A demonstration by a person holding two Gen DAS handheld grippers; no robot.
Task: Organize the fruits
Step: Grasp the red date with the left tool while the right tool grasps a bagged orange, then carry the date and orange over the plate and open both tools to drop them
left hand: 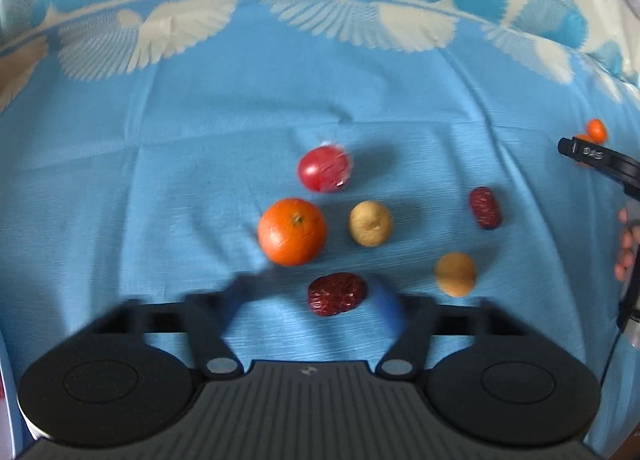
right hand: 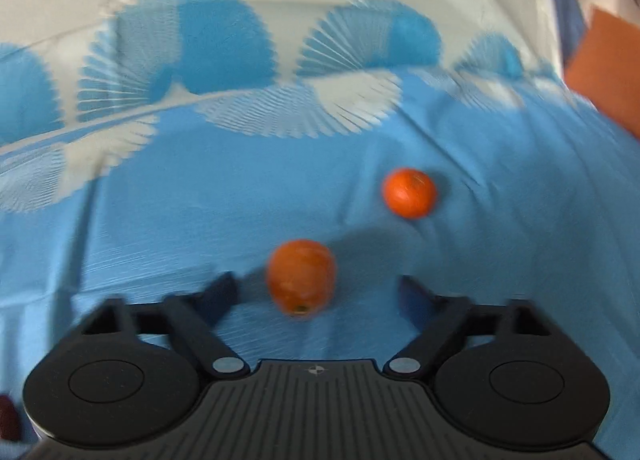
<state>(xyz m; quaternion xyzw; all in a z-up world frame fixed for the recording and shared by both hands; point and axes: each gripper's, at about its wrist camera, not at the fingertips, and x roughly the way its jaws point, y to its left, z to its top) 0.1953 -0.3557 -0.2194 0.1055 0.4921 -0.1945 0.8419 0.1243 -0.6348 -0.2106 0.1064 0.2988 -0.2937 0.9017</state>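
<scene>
While both your grippers hang spread open, fruit lies loose on the blue cloth (left hand: pixel 160 164).
A date (left hand: pixel 337 294) sits between your left gripper (left hand: pixel 320 298) fingers; a small orange (right hand: pixel 301 276) between your right gripper (right hand: pixel 316 292) fingers.

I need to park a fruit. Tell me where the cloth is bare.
Bare: blue cloth left of the big orange, and beyond the wrapped red fruit toward the patterned border. Crowded: the central cluster, from that orange across to the dates and pale fruits.

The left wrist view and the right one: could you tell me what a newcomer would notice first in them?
In the left wrist view, a big orange stands out mid-frame on the blue tablecloth, with a plastic-wrapped red fruit just behind it and a dark red date between the open left gripper fingers. In the right wrist view, a small orange fruit sits just ahead of the open right gripper, another farther off.
</scene>
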